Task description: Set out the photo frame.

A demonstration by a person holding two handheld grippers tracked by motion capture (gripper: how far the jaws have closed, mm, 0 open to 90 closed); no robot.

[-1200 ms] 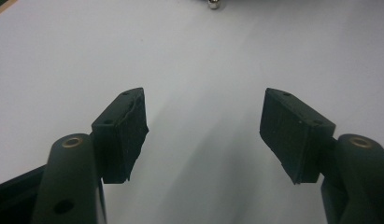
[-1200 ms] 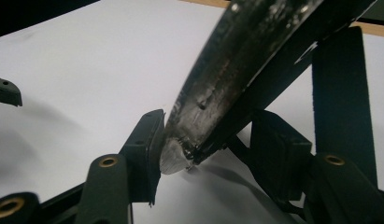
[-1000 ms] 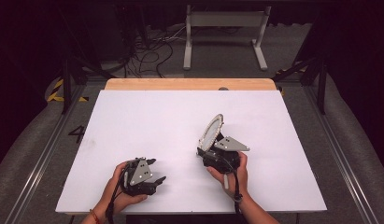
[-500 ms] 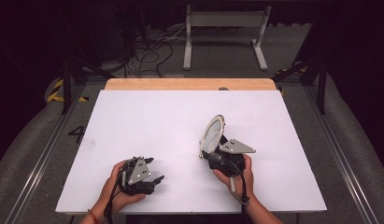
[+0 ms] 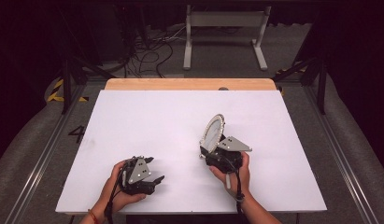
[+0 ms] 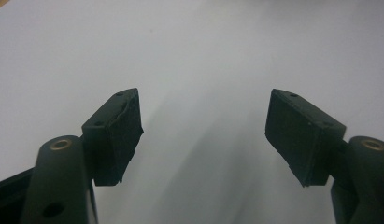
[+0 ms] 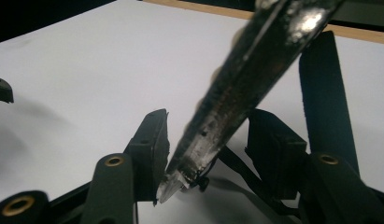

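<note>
A round mirror (image 5: 213,132) with a beaded rim stands tilted on edge at the right gripper (image 5: 216,154), right of the middle of the white table (image 5: 147,116) and toward the near edge. In the right gripper view the mirror (image 7: 255,70) runs as a dark blurred bar between the jaws, its top cut off by the frame; its lower tip lies against the left pad (image 7: 154,140), while a dark strut, perhaps its stand (image 7: 323,84), rises behind the right pad. Whether both pads press on it is hard to tell. These jaws have just been opening a little, the mirror between them. The left gripper (image 5: 150,175) rests low near the near left edge, well apart from the mirror, its jaws spread with nothing but bare table between them, having just been opening.
</note>
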